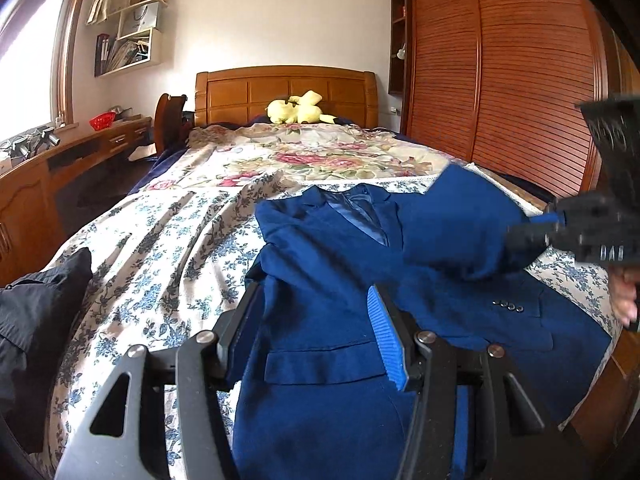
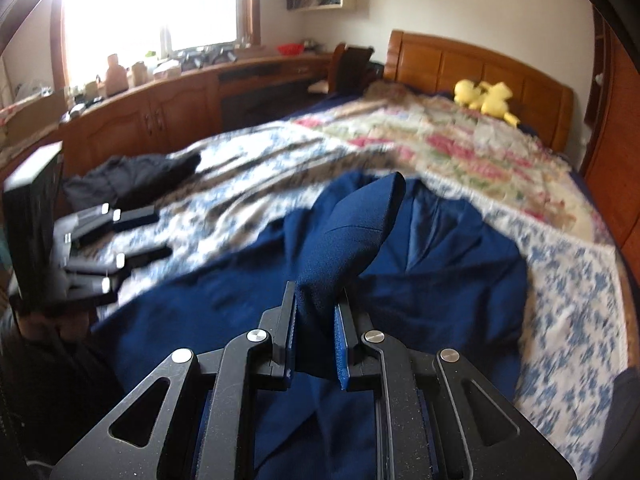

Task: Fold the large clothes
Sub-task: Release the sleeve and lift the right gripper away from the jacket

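A dark blue suit jacket (image 1: 320, 240) (image 2: 440, 260) lies front up on the flowered bedspread (image 1: 168, 240), collar toward the headboard. My right gripper (image 2: 316, 320) is shut on one sleeve (image 2: 352, 224), which is lifted and folded over the jacket's chest. In the left wrist view that gripper (image 1: 528, 228) comes in from the right with the sleeve (image 1: 460, 216) bunched ahead of it. My left gripper (image 1: 314, 292) hovers open over the jacket's lower left side with nothing pinched. Seen from the right wrist, the left gripper (image 2: 156, 236) sits at the far left, its jaws apart.
A crumpled black garment (image 1: 40, 300) (image 2: 132, 180) lies on the bed's left side. A yellow plush toy (image 1: 296, 108) rests by the wooden headboard (image 1: 288, 88). A slatted wardrobe (image 1: 520, 80) stands close on the right, and a long wooden cabinet (image 1: 60, 168) runs under the window.
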{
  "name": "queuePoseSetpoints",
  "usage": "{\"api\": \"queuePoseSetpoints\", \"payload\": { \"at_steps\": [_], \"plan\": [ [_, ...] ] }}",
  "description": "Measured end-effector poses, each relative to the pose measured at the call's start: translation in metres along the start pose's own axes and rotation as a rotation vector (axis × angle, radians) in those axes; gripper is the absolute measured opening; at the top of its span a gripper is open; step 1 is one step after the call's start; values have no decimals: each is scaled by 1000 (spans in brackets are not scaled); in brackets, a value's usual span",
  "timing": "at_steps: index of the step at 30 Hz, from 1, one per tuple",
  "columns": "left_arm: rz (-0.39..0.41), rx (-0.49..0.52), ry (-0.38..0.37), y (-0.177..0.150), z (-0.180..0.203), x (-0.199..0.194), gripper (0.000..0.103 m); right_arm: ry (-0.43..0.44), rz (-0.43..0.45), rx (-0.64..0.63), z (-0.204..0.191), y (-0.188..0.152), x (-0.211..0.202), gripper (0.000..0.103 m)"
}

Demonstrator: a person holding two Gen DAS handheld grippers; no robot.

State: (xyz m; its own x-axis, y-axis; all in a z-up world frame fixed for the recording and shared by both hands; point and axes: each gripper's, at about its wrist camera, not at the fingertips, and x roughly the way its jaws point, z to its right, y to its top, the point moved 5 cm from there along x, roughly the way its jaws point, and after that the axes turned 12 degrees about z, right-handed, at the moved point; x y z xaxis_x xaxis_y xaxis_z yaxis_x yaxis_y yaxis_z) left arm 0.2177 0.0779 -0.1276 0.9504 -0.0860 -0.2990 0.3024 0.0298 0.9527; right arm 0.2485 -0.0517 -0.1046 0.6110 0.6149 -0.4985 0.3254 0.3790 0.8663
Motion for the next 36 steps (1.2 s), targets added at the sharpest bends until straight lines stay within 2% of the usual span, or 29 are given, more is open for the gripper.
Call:
{"api": "queuePoseSetpoints", "payload": {
  "at_steps": [6, 16, 17, 21, 23, 28, 36],
  "plan": [
    [-9, 10, -1, -2, 3, 3, 53, 11, -40, 12, -8, -28, 3, 14],
    [-10, 9, 1, -3, 3, 3, 53, 40, -65, 45, -22, -48, 7, 18],
    [-10, 9, 2, -3, 3, 3, 53, 41, -73, 42, -24, -50, 8, 25],
    [-10, 6, 2, -3, 2, 2, 53, 76, -69, 43, -33, -53, 7, 33],
    [-10, 4, 3, -4, 1, 1, 53, 71, -63, 30, -36, -54, 6, 36],
    [-15, 8, 6, -5, -1, 0, 53, 26, -71, 26, -28, -61, 17, 37],
    [-42, 19, 23, -18, -2, -5, 53, 7, -143, 72, -15, -100, 58, 37]
  ]
}}
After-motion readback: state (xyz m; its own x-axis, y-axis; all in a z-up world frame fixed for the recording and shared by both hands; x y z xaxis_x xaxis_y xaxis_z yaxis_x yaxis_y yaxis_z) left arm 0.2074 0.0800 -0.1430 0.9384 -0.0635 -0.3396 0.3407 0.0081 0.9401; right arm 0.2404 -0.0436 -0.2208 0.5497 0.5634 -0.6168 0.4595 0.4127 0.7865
